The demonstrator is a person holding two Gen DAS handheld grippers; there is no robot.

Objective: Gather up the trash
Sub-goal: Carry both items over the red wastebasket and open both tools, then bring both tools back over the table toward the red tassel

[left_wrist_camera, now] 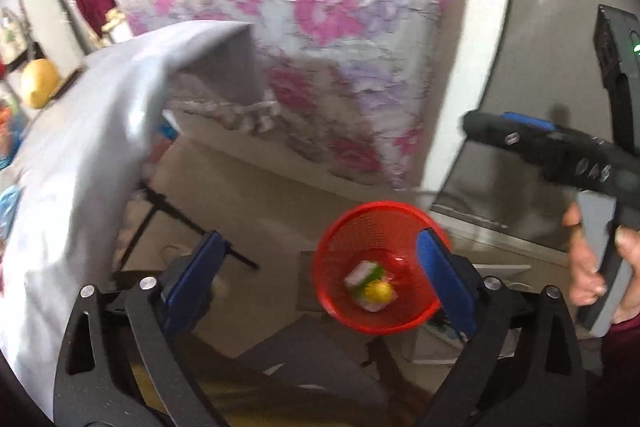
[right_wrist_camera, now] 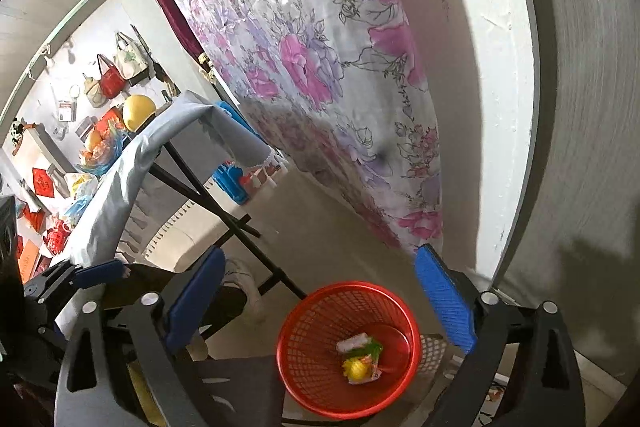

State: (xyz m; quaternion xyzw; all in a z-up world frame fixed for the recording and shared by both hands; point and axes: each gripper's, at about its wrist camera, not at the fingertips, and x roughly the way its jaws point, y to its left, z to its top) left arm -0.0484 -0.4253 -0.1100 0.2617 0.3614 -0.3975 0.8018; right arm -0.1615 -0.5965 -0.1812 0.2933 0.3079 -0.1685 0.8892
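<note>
The red bin [right_wrist_camera: 348, 349] stands upright on the floor, mouth up, beside the cloth-covered bench [right_wrist_camera: 120, 167]. Trash [right_wrist_camera: 360, 361] lies at its bottom: a wrapper and something yellow, maybe a ball, too blurry to tell. The left gripper [left_wrist_camera: 320, 269] has its fingers wide open and empty above the bin. The right gripper [right_wrist_camera: 320, 293] is wide open too, holding nothing.
</note>
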